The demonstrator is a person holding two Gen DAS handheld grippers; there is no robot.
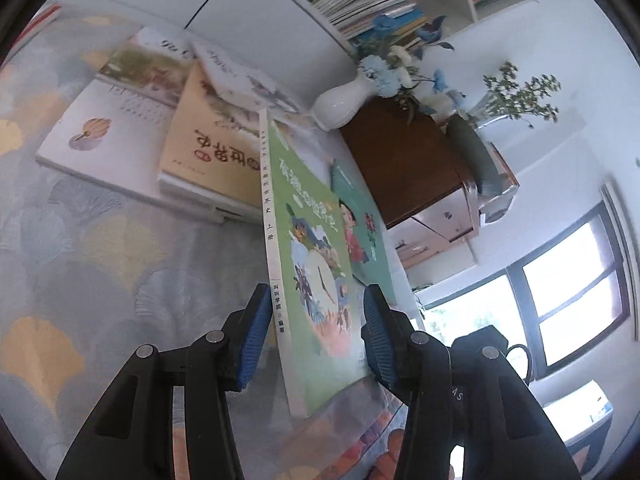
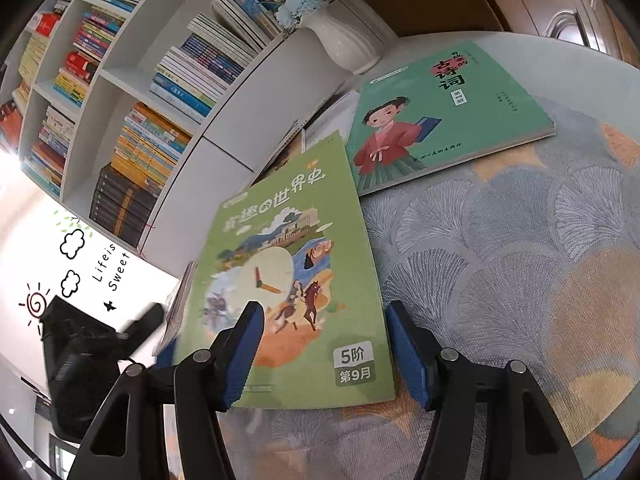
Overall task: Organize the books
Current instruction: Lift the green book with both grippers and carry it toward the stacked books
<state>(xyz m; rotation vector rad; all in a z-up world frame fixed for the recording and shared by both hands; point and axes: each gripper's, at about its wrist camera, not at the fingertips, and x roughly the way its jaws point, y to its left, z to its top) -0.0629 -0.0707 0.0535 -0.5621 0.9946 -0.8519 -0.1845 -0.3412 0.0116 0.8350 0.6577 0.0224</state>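
Gently now: treat the green book (image 2: 288, 264) as thin, light and bendy, with a smooth, slippy cover. Find it on the cloth (image 2: 520, 260), seemingly tipped up on one long side, just in front of the teal book (image 2: 452, 120). Look at the left gripper (image 1: 316, 304): spread around the book, spine right by one pad, cover leaning toward the other; cannot tell if squeezing or only propping. Look at the right gripper (image 2: 325, 312): open, one pad over the cover, the other past the book's outer edge, pinching nothing. Better to hold near the spine, likely the stiffest part, and not by a floppy corner. Mind the vase (image 2: 344, 44) behind, probably easy to break, and the pile of books (image 1: 160, 140) close by the spine side. Plenty of bare cloth beside the outer edge for laying it flat or sliding it.
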